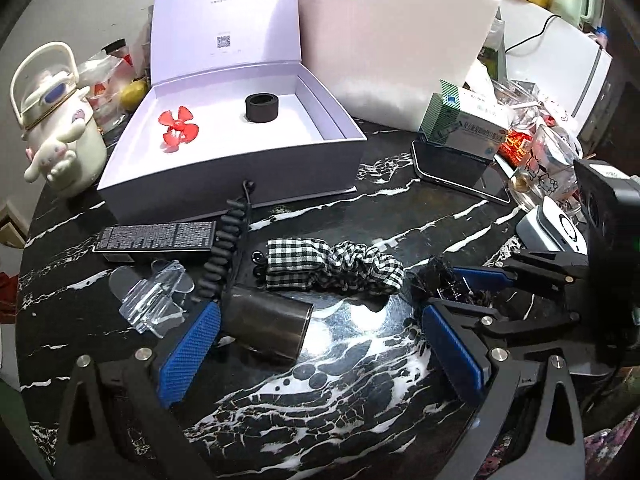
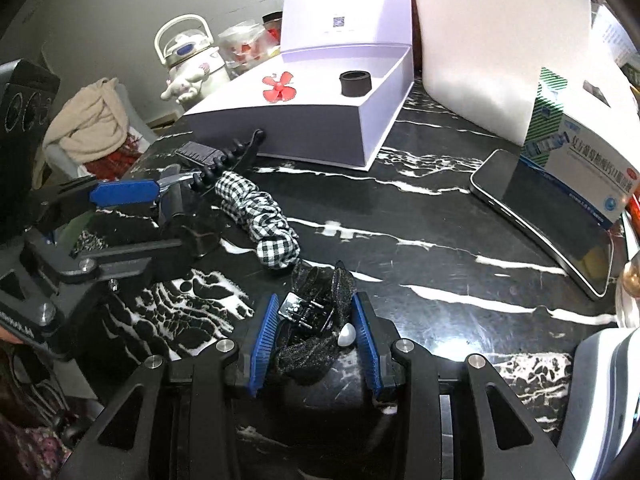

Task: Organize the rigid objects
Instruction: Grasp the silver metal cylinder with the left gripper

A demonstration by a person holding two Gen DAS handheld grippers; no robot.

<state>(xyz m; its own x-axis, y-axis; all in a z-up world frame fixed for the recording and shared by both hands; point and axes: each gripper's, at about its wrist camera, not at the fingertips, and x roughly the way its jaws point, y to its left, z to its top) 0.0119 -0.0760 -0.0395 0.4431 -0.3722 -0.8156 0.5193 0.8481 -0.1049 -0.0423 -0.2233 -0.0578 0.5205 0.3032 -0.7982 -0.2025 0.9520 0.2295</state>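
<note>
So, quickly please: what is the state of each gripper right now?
Left gripper: open, jaws wide around the dark metal cup, not pressing it.
Right gripper: closed on the black lace hair clip.

A phone [image 2: 548, 224] under a medicine box [image 2: 580, 168], and a character kettle [image 1: 60, 128], crowd the marble table [image 1: 360, 360].

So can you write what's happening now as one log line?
right tongs: shut on hair clip | left tongs: open by cup | box: holds fan, ring
</note>
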